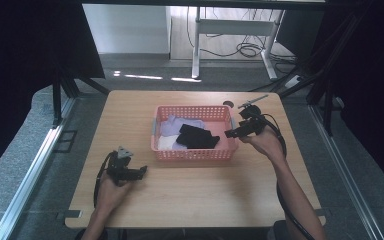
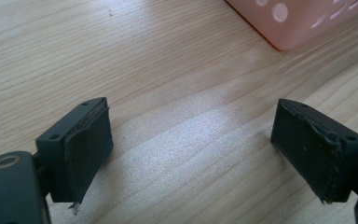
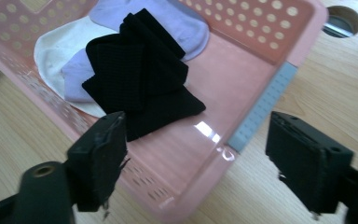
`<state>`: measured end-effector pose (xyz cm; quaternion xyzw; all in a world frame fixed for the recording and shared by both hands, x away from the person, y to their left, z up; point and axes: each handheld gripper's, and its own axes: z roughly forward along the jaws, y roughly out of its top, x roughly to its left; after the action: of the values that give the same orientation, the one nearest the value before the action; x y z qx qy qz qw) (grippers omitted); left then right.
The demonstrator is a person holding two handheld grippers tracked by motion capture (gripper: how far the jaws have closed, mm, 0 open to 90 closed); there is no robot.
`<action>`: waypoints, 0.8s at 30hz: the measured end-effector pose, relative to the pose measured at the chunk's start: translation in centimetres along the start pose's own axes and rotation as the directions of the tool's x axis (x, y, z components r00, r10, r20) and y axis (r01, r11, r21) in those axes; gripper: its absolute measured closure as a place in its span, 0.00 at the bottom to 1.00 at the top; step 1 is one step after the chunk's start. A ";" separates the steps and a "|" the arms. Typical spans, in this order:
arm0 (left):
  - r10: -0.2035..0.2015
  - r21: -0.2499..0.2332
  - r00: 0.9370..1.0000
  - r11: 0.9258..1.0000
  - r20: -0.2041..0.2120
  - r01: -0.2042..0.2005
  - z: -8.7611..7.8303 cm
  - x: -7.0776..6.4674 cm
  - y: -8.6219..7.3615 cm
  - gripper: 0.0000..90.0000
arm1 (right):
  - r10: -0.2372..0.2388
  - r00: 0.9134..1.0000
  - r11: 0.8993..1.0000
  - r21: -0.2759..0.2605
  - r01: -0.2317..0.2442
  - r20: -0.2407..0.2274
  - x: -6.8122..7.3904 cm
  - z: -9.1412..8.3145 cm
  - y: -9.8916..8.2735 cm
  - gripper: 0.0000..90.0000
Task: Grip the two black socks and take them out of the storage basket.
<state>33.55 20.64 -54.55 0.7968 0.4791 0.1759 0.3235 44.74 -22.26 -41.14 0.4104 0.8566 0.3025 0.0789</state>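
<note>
A pink perforated basket [image 1: 192, 152] stands on the wooden table [image 1: 190, 195]. Inside lie folded black socks [image 1: 197, 136], lilac socks [image 1: 177, 123] and a white one [image 1: 165, 143]. In the right gripper view the black socks [image 3: 142, 81] rest on top of the lilac [image 3: 186, 23] and white [image 3: 58, 44] ones, over the pink basket wall [image 3: 270, 42]. My right gripper [image 1: 231, 133] hovers at the basket's right end, open, with nothing between its jaws [image 3: 193, 161]. My left gripper [image 1: 141, 172] rests low over bare wood left of the basket, open and empty [image 2: 191, 144].
A round cable hole [image 3: 341, 19] sits in the table behind the basket's far corner. A small metal tool [image 1: 252, 102] lies near the table's back right edge. The basket's pink corner [image 2: 298, 23] lies ahead of the left gripper. Black frame posts flank the table.
</note>
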 end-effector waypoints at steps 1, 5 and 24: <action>0.000 0.000 1.000 1.000 0.000 0.000 0.0 0.0 0.0 0.13 | -0.001 1.000 1.000 0.001 0.001 -0.002 0.1 0.2 0.2 0.27; -0.001 0.000 1.000 1.000 0.000 0.001 0.0 0.0 0.0 0.13 | -0.020 1.000 1.000 0.016 0.020 -0.019 0.7 1.2 1.3 0.32; 0.000 0.000 1.000 1.000 0.001 0.000 0.0 0.0 0.0 0.13 | -0.113 0.991 0.989 0.085 0.118 -0.068 3.3 7.5 5.4 0.43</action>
<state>33.56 20.66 -54.55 0.7968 0.4791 0.1754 0.3237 49.07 -13.77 -43.67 0.3536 0.8936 0.2718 0.0512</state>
